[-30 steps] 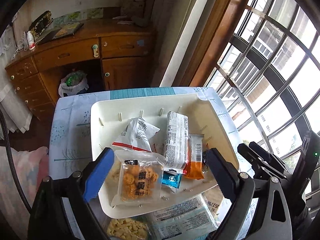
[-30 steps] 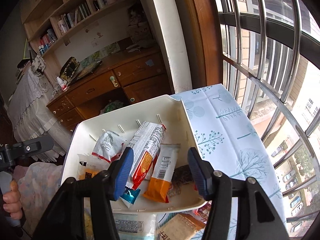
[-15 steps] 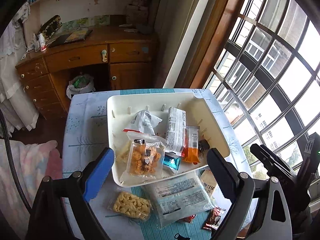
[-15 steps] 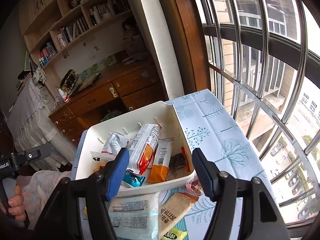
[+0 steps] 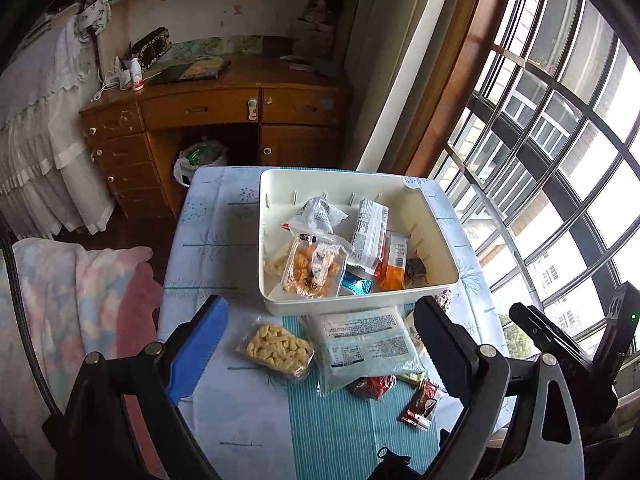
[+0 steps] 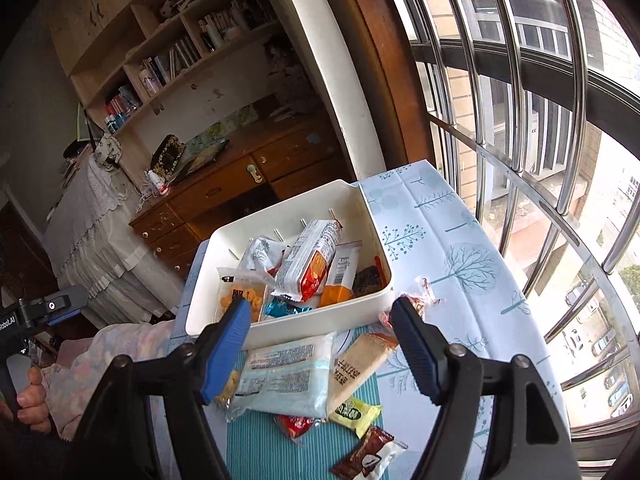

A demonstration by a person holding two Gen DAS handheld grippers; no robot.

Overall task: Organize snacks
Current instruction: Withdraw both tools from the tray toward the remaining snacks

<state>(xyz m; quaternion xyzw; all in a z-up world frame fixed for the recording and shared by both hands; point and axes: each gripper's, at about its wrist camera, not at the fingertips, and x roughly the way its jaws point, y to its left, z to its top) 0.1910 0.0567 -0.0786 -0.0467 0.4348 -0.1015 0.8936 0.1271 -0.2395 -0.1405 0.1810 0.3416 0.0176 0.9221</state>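
Note:
A white bin (image 5: pixel 276 304) (image 6: pixel 200 312) on the small table holds several snack packets, among them an orange-biscuit bag (image 5: pixel 314 266) and a long white wrapper (image 6: pixel 310 260). In front of it on the cloth lie a pale blue pack (image 5: pixel 366 342) (image 6: pixel 288 376), a clear bag of yellow puffs (image 5: pixel 276 346), a tan bar (image 6: pixel 360 362), a yellow-green sachet (image 6: pixel 354 412) and dark brown sachets (image 5: pixel 420 402) (image 6: pixel 368 458). My left gripper (image 5: pixel 320 354) hangs open above the loose packs, holding nothing. My right gripper (image 6: pixel 320 344) is above the pale blue pack, its jaws opening and nothing between them.
The table wears a light blue tree-print cloth (image 6: pixel 460 264) with a teal striped runner (image 5: pixel 332 432). A barred window (image 6: pixel 540 120) runs along the right. A wooden desk (image 5: pixel 208 112) stands behind, and a pastel blanket (image 5: pixel 72 292) lies at the left. A hand (image 6: pixel 28 400) grips the left tool.
Both grippers have pulled back and up from the bin, so the loose packs in front of it now show. The right jaws have spread wider. The left stays wide.

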